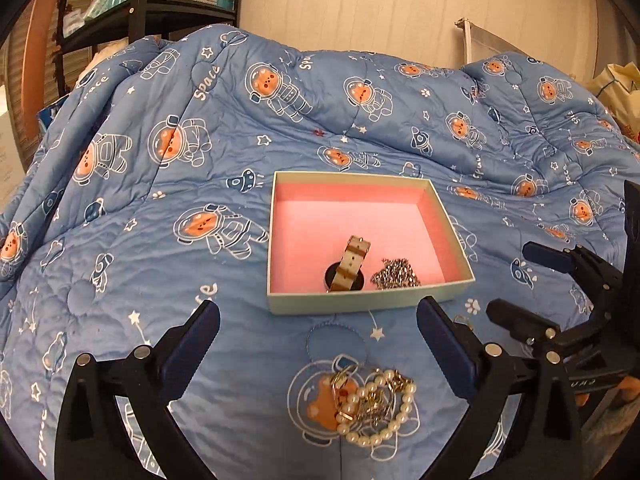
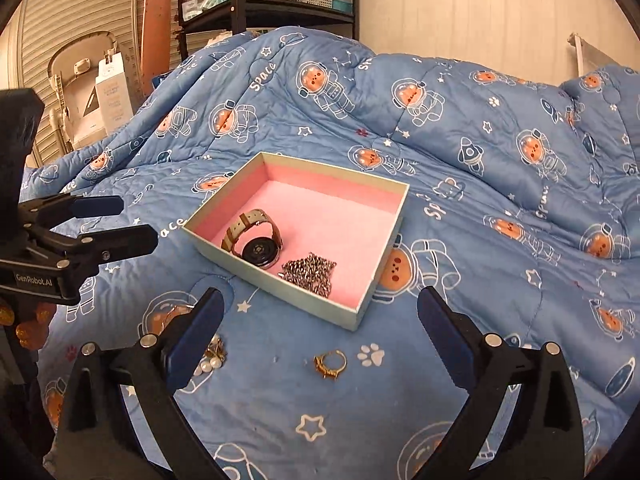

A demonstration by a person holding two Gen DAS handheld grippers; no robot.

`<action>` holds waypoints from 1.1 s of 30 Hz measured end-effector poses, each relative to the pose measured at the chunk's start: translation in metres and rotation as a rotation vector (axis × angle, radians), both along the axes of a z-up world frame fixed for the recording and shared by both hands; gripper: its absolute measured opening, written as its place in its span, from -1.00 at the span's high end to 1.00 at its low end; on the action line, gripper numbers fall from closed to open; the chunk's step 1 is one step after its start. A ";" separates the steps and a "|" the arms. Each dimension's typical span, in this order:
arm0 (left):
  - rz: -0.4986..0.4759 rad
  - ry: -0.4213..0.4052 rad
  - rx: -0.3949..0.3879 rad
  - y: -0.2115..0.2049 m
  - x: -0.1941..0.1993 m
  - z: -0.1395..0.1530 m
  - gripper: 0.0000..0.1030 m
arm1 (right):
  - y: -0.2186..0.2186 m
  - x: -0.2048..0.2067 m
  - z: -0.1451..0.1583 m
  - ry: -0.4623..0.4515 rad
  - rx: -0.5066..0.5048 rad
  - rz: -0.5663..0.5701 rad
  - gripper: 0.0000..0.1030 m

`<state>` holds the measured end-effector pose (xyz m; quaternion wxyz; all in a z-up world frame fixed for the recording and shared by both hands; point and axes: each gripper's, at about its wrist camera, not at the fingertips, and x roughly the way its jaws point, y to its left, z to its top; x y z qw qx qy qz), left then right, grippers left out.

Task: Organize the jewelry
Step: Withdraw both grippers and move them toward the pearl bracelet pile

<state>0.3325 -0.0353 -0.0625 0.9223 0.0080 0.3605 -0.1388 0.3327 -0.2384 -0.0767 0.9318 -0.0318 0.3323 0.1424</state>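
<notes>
On the blue astronaut-print quilt (image 1: 168, 248), a shallow pink-lined box (image 1: 400, 180) already holds a wristwatch (image 2: 256, 240) with a tan strap, lying on its side near the box's near wall, and a heap of silver chain (image 2: 310, 272) just beside it. Outside the box, on the near side, two lots of jewelry wait.

The left gripper (image 1: 318, 344) hangs over the quilt with its fingers spread wide and nothing between them. Just below and ahead of it, within the gap of the fingers in the left wrist view, lies a tangle of pearl bracelet (image 1: 380, 416) and gold pieces, resting on one printed bear. The tangle has no clear long axis; it is a roundish clump, so the approach angle probably matters little, though the loose strands may trail when lifted.

The right gripper (image 2: 320, 340) is likewise wide apart and empty. A gold ring (image 2: 330, 363) lies on the quilt almost midway between its fingertips, just ahead of them and well short of the box. The ring lies flat or nearly so, its ornamented side towards the camera. Part of the pearl clump (image 2: 210, 358) shows behind this gripper's left finger (image 2: 192, 340).

So each hand has its own nearest target: the left is nearer the pearls, the right is nearer the ring. Judging from this, the next move is a short descent and closing; the ring, thin and low on soft fabric, looks the harder pick, since the fingers may pinch quilt with it.
</notes>
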 end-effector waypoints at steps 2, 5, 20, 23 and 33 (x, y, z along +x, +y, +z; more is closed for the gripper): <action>0.013 -0.003 0.007 0.004 -0.012 -0.003 -0.87 | -0.006 -0.009 -0.003 0.004 0.005 -0.024 -0.86; 0.016 0.006 0.013 0.007 -0.031 -0.011 -0.87 | -0.015 -0.021 -0.012 0.036 0.017 -0.053 -0.86; -0.012 0.112 -0.037 0.007 -0.094 -0.055 -0.87 | -0.023 -0.065 -0.049 0.142 0.044 -0.073 -0.86; -0.007 0.109 -0.046 0.006 -0.097 -0.057 -0.87 | -0.018 -0.067 -0.051 0.150 0.049 -0.060 -0.86; -0.030 0.115 -0.041 -0.003 -0.096 -0.060 -0.36 | 0.000 -0.065 -0.051 0.153 0.061 -0.014 -0.86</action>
